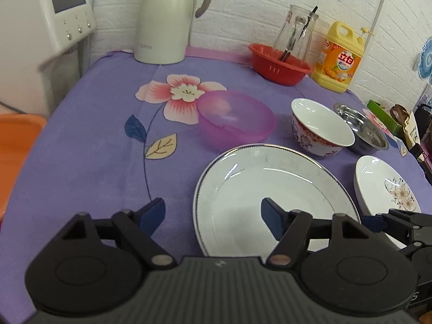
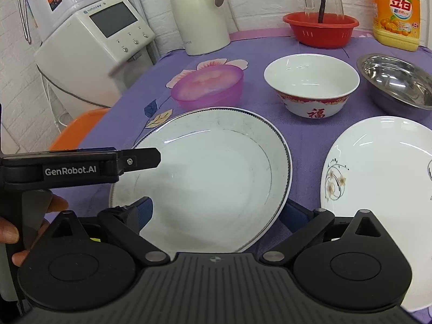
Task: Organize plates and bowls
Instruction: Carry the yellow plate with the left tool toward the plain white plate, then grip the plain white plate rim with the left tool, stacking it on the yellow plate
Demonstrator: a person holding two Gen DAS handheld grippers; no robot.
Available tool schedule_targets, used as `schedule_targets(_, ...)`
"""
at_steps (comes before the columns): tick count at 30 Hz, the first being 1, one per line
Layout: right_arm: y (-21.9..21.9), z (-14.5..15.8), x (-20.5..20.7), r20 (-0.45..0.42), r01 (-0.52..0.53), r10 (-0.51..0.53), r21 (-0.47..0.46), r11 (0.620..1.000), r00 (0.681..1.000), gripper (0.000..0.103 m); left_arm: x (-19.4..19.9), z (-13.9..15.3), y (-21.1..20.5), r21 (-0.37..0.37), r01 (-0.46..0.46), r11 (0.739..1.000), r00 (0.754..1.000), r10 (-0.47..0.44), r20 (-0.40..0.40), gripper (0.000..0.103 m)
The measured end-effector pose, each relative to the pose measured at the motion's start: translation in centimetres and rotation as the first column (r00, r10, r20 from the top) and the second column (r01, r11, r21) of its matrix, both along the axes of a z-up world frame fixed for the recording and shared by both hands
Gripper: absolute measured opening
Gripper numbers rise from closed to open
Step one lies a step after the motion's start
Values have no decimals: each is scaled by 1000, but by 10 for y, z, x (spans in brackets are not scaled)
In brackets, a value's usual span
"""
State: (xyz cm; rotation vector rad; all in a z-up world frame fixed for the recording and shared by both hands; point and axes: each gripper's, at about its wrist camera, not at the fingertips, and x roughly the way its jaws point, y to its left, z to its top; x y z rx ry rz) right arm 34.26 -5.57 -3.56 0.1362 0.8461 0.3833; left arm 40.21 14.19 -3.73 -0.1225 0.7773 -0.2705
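Observation:
A large white plate with a dark rim [image 1: 270, 197] [image 2: 213, 170] lies on the purple cloth near me. My left gripper [image 1: 213, 216] is open, its right finger over the plate's left part, its left finger over bare cloth. My right gripper [image 2: 216, 210] is open and straddles the plate's near edge. A flowered white plate [image 1: 386, 183] [image 2: 383, 189] lies to the right. Behind stand a translucent purple bowl [image 1: 235, 121] [image 2: 208, 86], a white bowl with red pattern [image 1: 321, 127] [image 2: 311, 83] and a steel bowl [image 1: 361, 129] [image 2: 399, 81].
At the back stand a cream thermos jug [image 1: 164, 19], a red basket [image 1: 279, 63] holding a glass jar [image 1: 297, 32], and a yellow detergent bottle [image 1: 340, 56]. A white appliance [image 1: 46, 16] and an orange stool [image 1: 16, 145] stand left of the table.

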Motion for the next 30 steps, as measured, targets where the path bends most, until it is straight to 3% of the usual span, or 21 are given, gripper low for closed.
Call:
schedule_targets(7, 16, -4, 11, 0, -54, 55, -132, 990, 998, 103, 11, -12, -12, 40, 33, 999, 999, -33, -21, 70)
schedule_targets(12, 14, -6, 12, 11, -86, 88, -145, 986, 996, 103, 8, -15, -19, 96, 62, 993, 998, -63, 1, 70)
schedule_targets(16, 19, -11, 4, 60, -95, 108, -193, 977, 992, 103, 8, -16, -18, 91, 72, 993, 997, -74, 13, 67)
schedule_targets(21, 22, -10, 11, 66, -57, 71, -189, 980, 995, 103, 7, -16, -23, 90, 96, 991, 995, -98, 26, 62)
schedule_targets(30, 21, -13, 9, 113, -67, 90, -190, 979, 989, 103, 7, -16, -26, 90, 58, 994, 998, -60, 24, 61)
